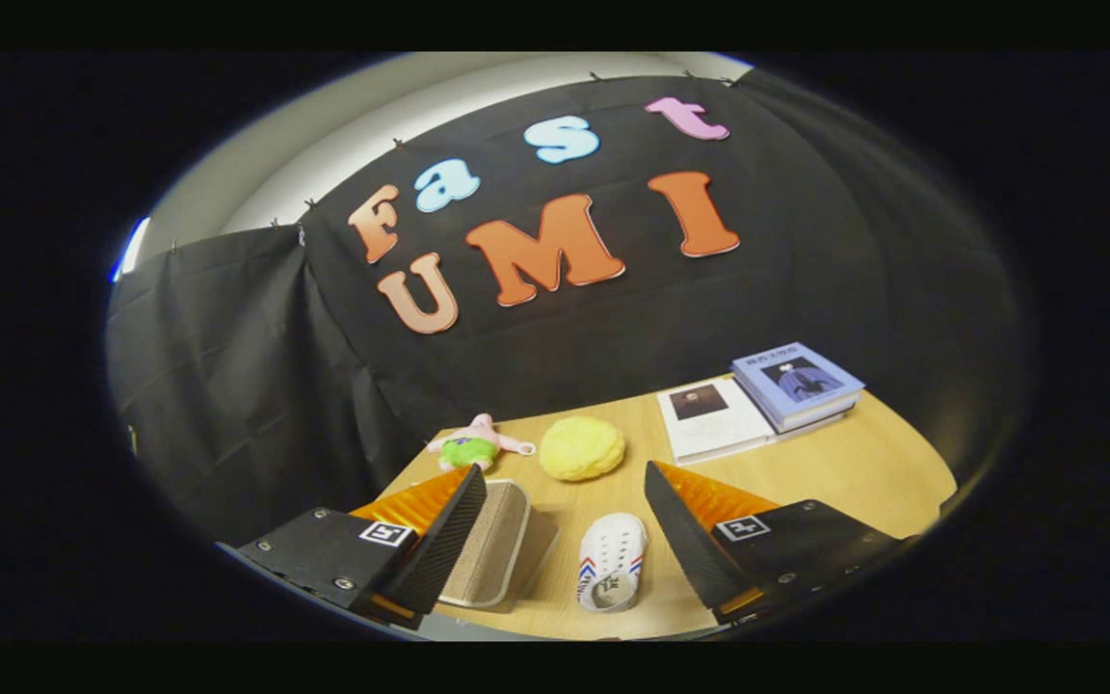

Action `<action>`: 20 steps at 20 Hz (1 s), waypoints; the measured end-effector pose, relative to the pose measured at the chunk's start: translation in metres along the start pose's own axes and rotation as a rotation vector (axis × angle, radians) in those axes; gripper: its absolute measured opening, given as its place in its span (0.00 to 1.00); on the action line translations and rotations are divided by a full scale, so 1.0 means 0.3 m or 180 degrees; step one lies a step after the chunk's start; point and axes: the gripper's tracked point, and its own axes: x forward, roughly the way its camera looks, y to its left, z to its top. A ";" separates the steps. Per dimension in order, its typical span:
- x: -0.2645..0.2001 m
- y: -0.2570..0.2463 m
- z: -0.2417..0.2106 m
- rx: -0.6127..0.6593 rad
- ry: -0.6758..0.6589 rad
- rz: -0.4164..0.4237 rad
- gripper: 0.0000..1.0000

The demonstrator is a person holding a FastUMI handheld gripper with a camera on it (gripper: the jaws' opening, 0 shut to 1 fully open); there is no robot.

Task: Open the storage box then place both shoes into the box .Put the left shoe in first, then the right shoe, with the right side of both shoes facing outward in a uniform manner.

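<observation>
Tongs spread wide, empty; white shoe between fingers; box by left finger

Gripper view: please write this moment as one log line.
gripper: open, holding nothing | shoe: on table, between fingers | box: beside one finger | stage: nothing grasped yet

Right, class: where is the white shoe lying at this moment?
In the gripper view, the white shoe lies on the wooden table between the open gripper's fingers, beside the storage box and nearer than the yellow plush.
</observation>
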 end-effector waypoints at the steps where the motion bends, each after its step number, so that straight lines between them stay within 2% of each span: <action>1: 0.022 -0.004 -0.031 0.0052 0.0068 0.0023 0.98; 4: 0.076 -0.018 -0.130 0.0210 0.0306 0.0101 0.98; 11: 0.130 0.027 -0.333 0.0775 0.0884 0.0548 0.98; 17: 0.190 0.108 -0.477 0.1639 0.1323 0.1082 0.98; 20: 0.212 0.160 -0.503 0.2076 0.1468 0.1386 0.98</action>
